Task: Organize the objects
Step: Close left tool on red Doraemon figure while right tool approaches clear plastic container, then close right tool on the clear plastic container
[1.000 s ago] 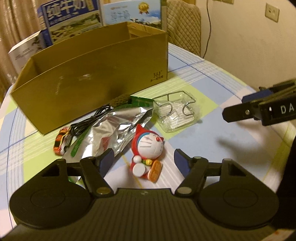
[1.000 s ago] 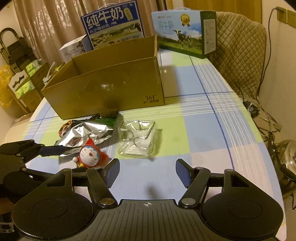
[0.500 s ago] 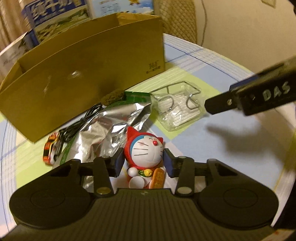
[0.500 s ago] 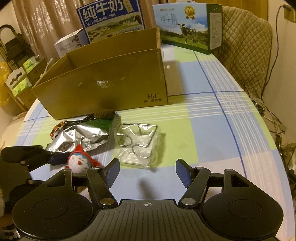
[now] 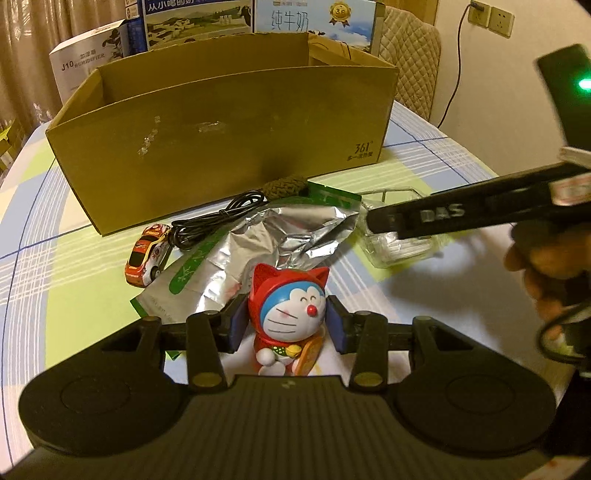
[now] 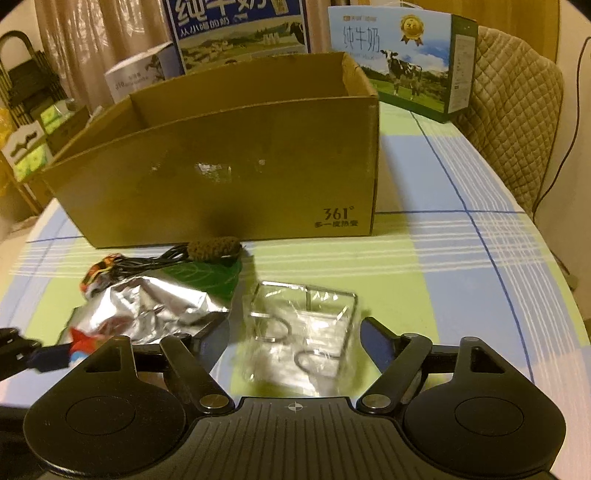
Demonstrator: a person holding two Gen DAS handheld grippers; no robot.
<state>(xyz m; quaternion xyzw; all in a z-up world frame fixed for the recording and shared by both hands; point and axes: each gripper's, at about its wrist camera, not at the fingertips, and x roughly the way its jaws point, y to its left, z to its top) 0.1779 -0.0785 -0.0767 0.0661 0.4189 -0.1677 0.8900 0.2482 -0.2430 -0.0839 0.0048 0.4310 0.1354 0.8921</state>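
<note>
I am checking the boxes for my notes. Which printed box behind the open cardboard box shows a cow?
The light blue milk carton at the back right, beside the quilted chair. The darker blue milk carton shows a landscape.

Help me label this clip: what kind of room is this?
Likely a home dining area: a table with a checked cloth, a padded chair, and milk cartons behind the cardboard box.

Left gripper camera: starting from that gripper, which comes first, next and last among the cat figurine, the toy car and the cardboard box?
1. Cat figurine: between the fingers of the left gripper, nearest.
2. Toy car: ahead and to the left, on the tablecloth beside the black cable.
3. Cardboard box: farthest, standing across the back, behind the foil bag.
</note>
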